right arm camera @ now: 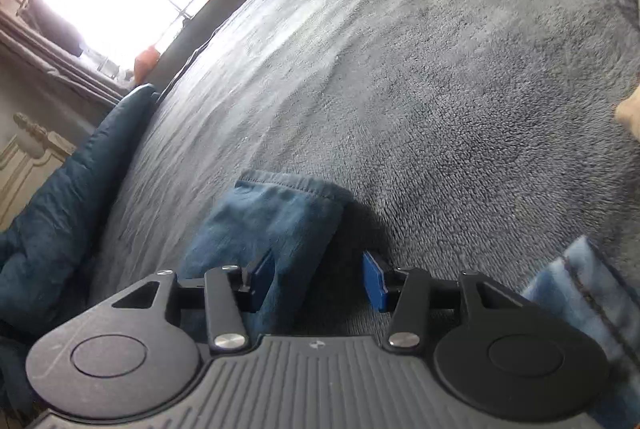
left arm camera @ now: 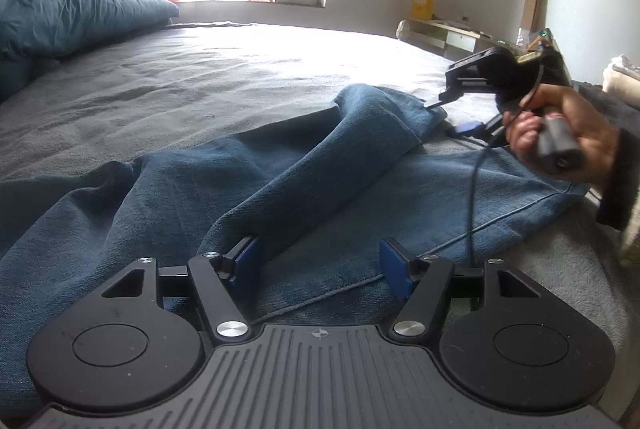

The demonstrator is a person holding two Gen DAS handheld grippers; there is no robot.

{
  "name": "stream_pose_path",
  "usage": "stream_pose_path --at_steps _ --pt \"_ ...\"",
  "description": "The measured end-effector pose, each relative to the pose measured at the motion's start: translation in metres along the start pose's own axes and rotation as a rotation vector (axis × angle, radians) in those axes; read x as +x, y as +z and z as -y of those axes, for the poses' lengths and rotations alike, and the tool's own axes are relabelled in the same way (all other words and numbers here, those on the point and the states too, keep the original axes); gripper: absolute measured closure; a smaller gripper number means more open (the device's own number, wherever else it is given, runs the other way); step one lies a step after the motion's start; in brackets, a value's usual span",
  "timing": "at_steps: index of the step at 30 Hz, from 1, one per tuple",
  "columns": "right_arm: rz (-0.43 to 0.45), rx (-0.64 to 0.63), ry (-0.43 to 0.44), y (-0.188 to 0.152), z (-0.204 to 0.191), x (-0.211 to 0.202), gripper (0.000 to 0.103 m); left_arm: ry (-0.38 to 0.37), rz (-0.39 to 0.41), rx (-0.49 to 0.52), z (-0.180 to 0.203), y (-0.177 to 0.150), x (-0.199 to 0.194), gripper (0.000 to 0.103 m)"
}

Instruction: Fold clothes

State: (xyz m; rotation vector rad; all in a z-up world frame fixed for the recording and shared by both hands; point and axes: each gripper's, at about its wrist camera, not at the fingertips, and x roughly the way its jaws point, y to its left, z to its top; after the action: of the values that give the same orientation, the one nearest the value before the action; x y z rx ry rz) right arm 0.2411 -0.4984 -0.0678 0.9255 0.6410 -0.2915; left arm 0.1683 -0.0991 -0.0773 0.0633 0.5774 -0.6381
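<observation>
A pair of blue jeans [left arm camera: 304, 189] lies on a big bed with a grey blanket [left arm camera: 200, 69]. The jeans are not folded neatly yet. One leg is tossed over the other and makes a bumpy ridge that runs up toward 1 o'clock in the left wrist view. The leg underneath lies flat and reaches out toward 3 o'clock. So the folding looks like it has only just started. The legs need to be lined up and smoothed, and then the jeans need to be folded into a small stack.

The left gripper [left arm camera: 318, 265] has its fingers spread apart. It sits low over the jeans at 6 o'clock, with the flat cloth and a seam line between the blue pads [left arm camera: 246, 261]. The pads are not squeezing the cloth.

The right gripper [right arm camera: 318, 285] is also spread apart. In its own view, the end of the top leg, with its stitched hem [right arm camera: 288, 185], lies by its left pad, toward 12 o'clock. Nothing is pinched. In the left view, a hand [left arm camera: 560, 137] holds this gripper up at 3 o'clock, just by the leg end.

A dark blue quilt [left arm camera: 60, 17] is piled at 10 o'clock. I see no box or basket near the jeans, so nothing is held in one.
</observation>
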Motion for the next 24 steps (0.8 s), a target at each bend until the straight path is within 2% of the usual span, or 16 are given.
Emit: stream_pose_path --at_steps 3,6,7,8,11,17,24 --pt "0.011 0.009 0.018 0.005 0.0 0.009 0.056 -0.004 0.002 0.0 0.0 0.0 -0.001 0.038" --pt "0.02 0.004 0.024 0.007 0.0 0.011 0.082 -0.006 0.007 0.002 -0.001 -0.001 -0.001 0.038" --pt "0.026 0.004 0.026 0.008 0.001 0.01 0.094 -0.006 0.009 0.001 -0.001 -0.002 -0.001 0.038" --pt "0.031 0.004 0.028 0.008 0.001 0.008 0.096 -0.006 0.011 0.003 0.0 -0.002 -0.002 0.038" --pt "0.09 -0.059 0.082 0.006 -0.008 -0.018 0.098 -0.007 0.015 0.013 0.0 -0.002 -0.002 0.038" --pt "0.186 -0.198 0.126 0.011 -0.042 -0.097 0.098 -0.01 0.026 0.055 0.004 -0.002 -0.005 0.037" --pt "0.188 -0.268 0.097 0.008 -0.051 -0.17 0.098 0.016 0.045 0.175 0.02 -0.004 -0.014 0.037"
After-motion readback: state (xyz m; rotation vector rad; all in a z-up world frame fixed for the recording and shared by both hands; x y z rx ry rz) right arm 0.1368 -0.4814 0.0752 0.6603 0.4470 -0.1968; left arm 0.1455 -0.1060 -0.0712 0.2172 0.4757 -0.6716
